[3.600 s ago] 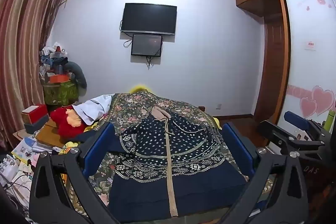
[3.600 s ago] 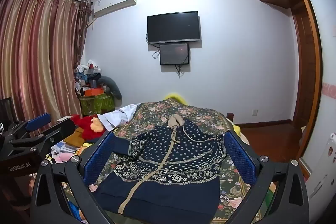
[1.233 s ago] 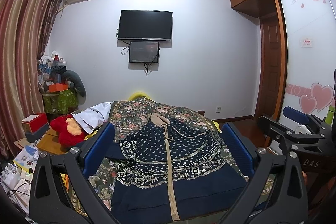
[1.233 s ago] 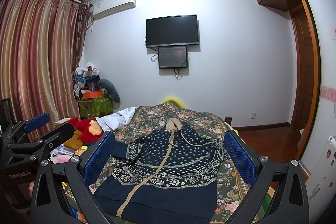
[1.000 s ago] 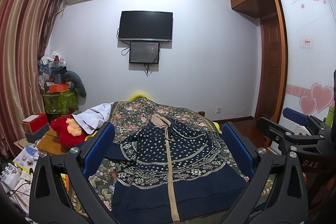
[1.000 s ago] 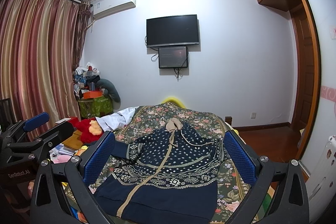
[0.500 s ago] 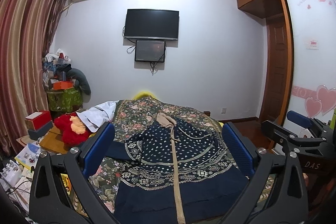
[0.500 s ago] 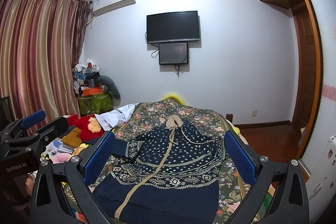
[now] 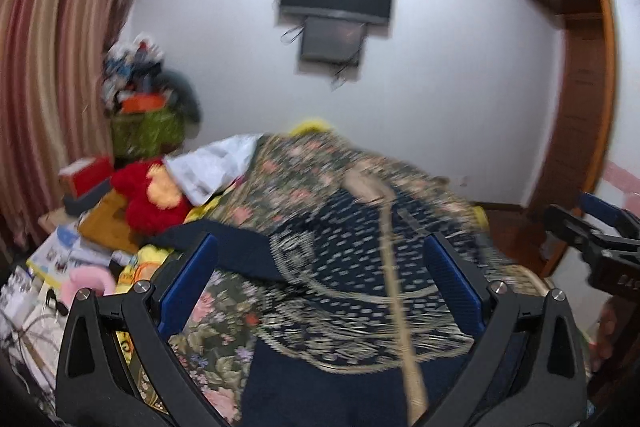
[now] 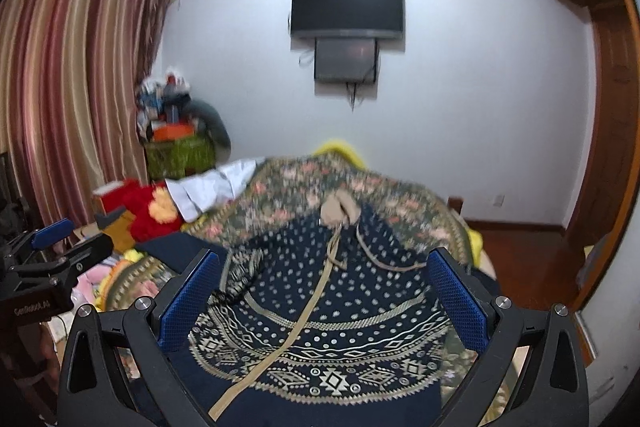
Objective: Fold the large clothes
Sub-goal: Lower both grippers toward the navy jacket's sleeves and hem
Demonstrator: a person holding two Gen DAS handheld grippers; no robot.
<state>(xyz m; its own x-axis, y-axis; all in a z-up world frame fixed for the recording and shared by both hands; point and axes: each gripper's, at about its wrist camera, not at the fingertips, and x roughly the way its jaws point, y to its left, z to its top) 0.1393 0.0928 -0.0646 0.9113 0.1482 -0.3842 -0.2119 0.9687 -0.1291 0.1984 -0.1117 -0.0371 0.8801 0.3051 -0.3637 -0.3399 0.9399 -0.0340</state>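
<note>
Home bedroom: bed (image 10: 400, 211), curtains (image 10: 80, 87), television (image 10: 347, 7)

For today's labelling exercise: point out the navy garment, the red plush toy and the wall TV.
Garment (image 10: 360, 291), right wrist view, dotted chest panel.
Plush toy (image 10: 144, 209), right wrist view, red body.
TV (image 10: 347, 6), right wrist view, screen centre.

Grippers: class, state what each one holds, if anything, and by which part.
Nothing. The left gripper and right gripper are both open above the garment, not touching it.
</note>
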